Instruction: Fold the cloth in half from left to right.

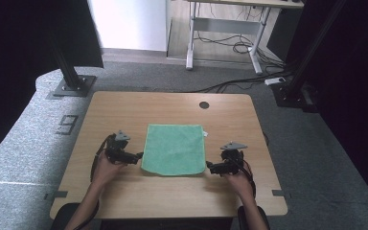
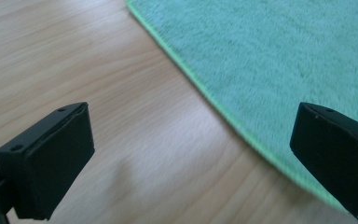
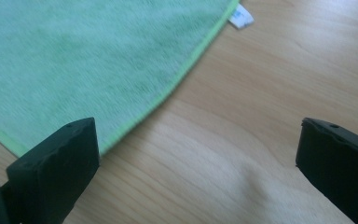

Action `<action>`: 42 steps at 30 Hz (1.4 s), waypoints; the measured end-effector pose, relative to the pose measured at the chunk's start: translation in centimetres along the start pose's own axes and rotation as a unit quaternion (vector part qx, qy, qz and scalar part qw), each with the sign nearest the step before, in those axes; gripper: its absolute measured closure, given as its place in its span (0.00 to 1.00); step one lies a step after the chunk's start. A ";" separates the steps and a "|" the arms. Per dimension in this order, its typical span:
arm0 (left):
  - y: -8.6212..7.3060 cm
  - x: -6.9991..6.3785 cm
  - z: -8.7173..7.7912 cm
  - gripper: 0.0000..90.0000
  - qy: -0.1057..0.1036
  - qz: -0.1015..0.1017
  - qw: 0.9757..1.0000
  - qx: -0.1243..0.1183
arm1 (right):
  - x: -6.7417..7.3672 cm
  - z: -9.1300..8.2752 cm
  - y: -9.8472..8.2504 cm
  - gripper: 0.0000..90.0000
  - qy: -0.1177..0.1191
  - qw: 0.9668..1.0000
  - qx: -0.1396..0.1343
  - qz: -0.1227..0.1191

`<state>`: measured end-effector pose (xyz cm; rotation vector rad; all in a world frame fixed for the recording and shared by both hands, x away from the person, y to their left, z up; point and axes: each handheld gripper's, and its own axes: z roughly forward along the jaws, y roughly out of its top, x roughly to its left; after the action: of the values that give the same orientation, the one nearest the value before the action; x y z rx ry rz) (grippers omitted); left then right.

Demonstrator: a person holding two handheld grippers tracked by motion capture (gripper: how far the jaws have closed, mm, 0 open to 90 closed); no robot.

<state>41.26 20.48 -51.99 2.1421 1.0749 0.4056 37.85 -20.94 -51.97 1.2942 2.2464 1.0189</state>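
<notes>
Green cloth flat, spread near middle of wooden table; white tag at cloth's far right corner. Left gripper just beside cloth's left edge, near front corner, jaws spread wide, nothing between but bare wood and cloth hem. Right gripper just off cloth's front right corner, jaws likewise wide apart, empty. Contact with cloth unclear, probably none.

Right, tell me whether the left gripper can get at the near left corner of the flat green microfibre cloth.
Probably yes: the left gripper sits open right beside the green microfibre cloth, with bare wooden table between them.
</notes>
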 end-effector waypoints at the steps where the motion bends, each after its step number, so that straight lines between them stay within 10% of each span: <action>1: 0.0 -0.2 0.4 0.00 -0.003 0.001 1.000 0.001 | 0.2 0.0 0.3 0.00 0.002 1.000 -0.001 0.001; 17: -1.6 -2.0 1.8 0.00 0.018 0.038 0.998 0.046 | 2.7 2.9 -1.0 0.00 -0.016 0.997 0.060 -0.046; 34: -2.6 -7.0 1.1 0.00 -0.010 0.059 0.997 0.047 | -1.3 2.3 -1.7 0.00 -0.051 0.998 0.045 -0.013; 42: -1.5 -5.1 0.5 0.00 -0.006 0.030 0.999 0.023 | -2.1 2.4 -2.3 0.00 -0.027 0.999 0.026 0.000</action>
<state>37.62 16.85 -53.26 2.2196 1.0247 0.3989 39.03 -22.51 -55.43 1.3270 2.2472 0.9206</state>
